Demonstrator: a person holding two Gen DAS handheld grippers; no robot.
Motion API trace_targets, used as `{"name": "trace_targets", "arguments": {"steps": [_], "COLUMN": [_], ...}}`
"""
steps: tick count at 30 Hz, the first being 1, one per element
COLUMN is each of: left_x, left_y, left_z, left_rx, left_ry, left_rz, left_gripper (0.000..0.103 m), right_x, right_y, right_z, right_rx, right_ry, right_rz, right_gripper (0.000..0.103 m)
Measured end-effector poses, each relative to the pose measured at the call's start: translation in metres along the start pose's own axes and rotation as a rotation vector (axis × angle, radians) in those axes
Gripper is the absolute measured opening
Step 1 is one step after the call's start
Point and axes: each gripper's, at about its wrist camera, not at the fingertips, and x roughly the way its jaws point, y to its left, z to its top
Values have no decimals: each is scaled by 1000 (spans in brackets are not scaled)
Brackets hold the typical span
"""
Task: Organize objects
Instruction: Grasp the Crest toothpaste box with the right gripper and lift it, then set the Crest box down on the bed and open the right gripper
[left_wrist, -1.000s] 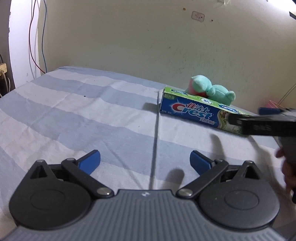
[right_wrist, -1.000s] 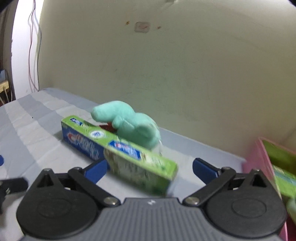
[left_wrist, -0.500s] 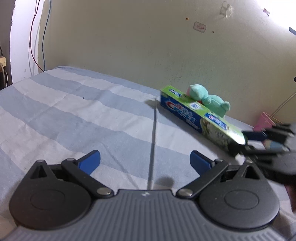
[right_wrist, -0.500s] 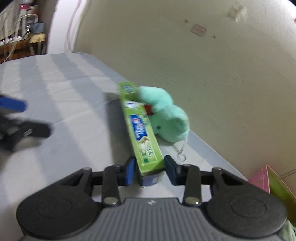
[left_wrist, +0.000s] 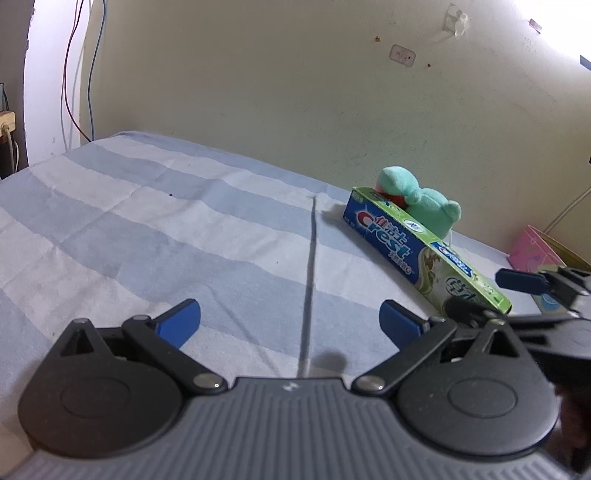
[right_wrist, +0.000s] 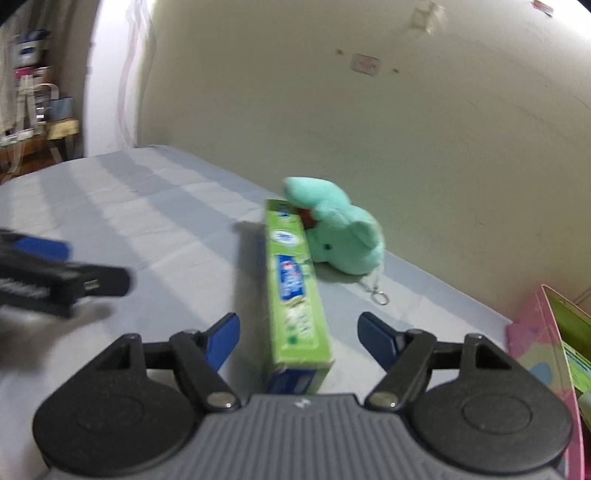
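Toothpaste box (right_wrist: 295, 295) between opening right tool (right_wrist: 298, 338) pads, untouched

Looks like a bedroom in a home. Ahead of the hand-held gripper (left_wrist: 290, 319) spreads a bed under a blue-and-white striped cotton sheet (left_wrist: 155, 229), pushed against a scuffed cream plaster wall (left_wrist: 258, 92). Far left of it, loose red and blue wires (left_wrist: 75, 74) hanging down a white doorframe; in the right wrist view, cluttered wooden shelves (right_wrist: 33, 96) beyond the doorway.
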Motion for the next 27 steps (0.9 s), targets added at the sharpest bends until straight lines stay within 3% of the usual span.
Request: {"name": "trace_targets", "arguments": {"steps": [1, 3, 4, 8, 19, 21, 23, 25, 27], "left_x": [1, 1, 1, 0, 0, 0, 0, 1, 1], "left_y": [1, 2, 2, 1, -1, -2, -2, -3, -4], "left_z": [0, 1, 1, 1, 2, 1, 0, 0, -2], "left_rx": [-2, -4, -3, -3, 13, 20, 27, 34, 37], "left_ry": [4, 7, 7, 8, 15, 16, 18, 20, 20], "left_rz": [0, -1, -2, 2, 0, 0, 2, 4, 9], "left_gripper": [103, 103, 103, 103, 103, 103, 103, 103, 103], "right_x": [7, 13, 11, -9, -134, -151, -162, -171, -179], "right_y": [-4, -11, -14, -15, -27, -37, -47, -64, -78], "right_z": [-2, -3, -4, -18, -104, -120, -132, -145, -158], "right_rx": [33, 83, 112, 144, 41, 38, 82, 188, 315], "right_ry": [12, 34, 42, 50, 36, 32, 24, 7, -26], "right_rz": [5, 58, 88, 145, 423, 414, 361, 319, 332], "right_gripper": [71, 58, 40, 33, 33, 34, 49, 58, 59]}}
